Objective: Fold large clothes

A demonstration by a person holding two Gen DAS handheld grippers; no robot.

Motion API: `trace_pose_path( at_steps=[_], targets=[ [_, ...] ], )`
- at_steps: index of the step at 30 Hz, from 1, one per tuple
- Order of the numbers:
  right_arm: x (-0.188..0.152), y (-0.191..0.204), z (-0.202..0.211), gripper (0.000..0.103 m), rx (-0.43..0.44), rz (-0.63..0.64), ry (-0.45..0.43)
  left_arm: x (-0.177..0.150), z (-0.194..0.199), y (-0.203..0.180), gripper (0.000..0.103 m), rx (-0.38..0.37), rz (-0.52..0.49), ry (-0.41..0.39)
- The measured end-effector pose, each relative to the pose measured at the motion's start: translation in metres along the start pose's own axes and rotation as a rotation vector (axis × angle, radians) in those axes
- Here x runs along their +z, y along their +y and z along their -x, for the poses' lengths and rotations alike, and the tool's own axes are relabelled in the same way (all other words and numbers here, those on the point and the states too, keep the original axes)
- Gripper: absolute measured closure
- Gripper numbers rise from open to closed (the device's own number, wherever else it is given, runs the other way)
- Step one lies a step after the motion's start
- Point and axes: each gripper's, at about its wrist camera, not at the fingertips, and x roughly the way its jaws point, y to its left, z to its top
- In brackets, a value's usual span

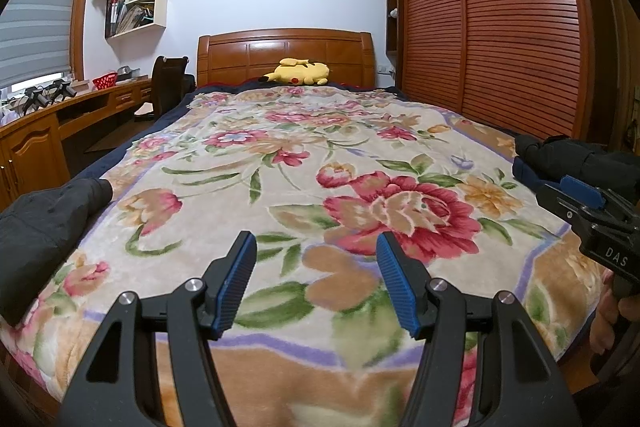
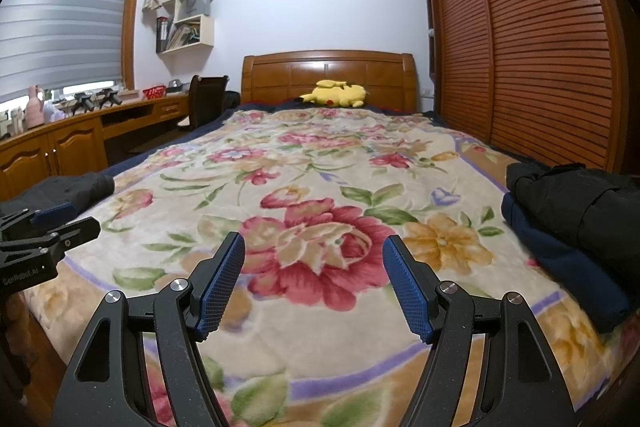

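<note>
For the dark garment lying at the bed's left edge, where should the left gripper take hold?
Probably the rounded end of the dark garment nearest the bed's middle, approached from the floral blanket side: that end lies exposed on the blanket, the rest runs off frame. The left gripper is open and empty.

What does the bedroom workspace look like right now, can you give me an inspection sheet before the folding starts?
Surface: floral blanket spread flat over the bed, middle bare.
Job's things: dark garment at the bed's left edge; black garment lying on a navy garment at the right edge.
Clutter: yellow plush toy by the headboard.
Grippers: left gripper and right gripper both open, holding nothing, above the foot of the bed.
Cables: nothing seen.
Surroundings: louvred wardrobe on the right; desk, chair, wall shelves and window blind on the left.
</note>
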Motion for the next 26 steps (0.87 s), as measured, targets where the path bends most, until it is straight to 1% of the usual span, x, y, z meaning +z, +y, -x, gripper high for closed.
trace_pose_path(
  at_steps=[26],
  targets=[
    [0.0000, 0.0006, 0.0004, 0.030, 0.001, -0.004, -0.005, -0.0004, 0.0005, -0.0026, 0.041, -0.004, 0.001, -0.004]
  ],
)
